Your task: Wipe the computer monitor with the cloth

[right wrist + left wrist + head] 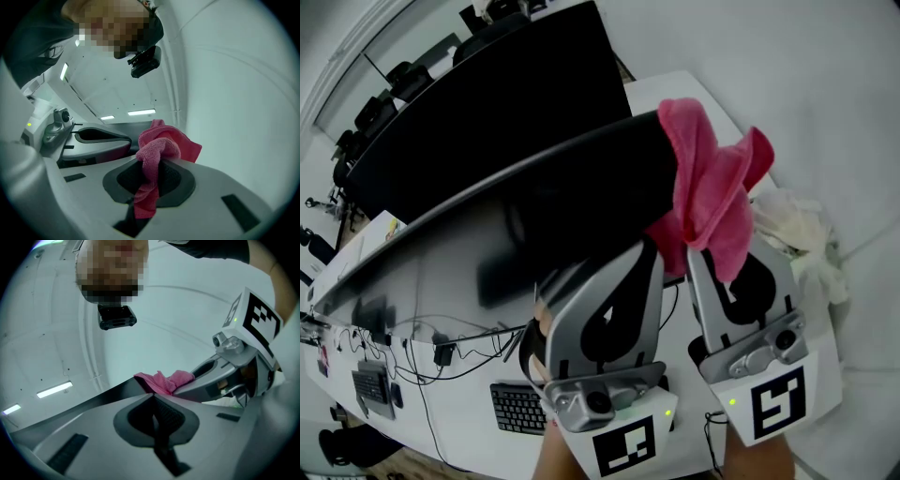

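Your right gripper (729, 261) clamps the pink cloth (712, 183) at the curved monitor (450, 267) edge for wiping; the left gripper (628, 262) is closed, empty.

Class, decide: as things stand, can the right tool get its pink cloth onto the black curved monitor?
Probably yes. The right tool is shut on the pink cloth, which sits right at the top edge of the black curved monitor; nothing stands between them.

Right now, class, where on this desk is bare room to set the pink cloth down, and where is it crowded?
Bare: the desk corner behind the front monitor's right end. Crowded: below the monitor, cables and a keyboard; at right, crumpled white rags.
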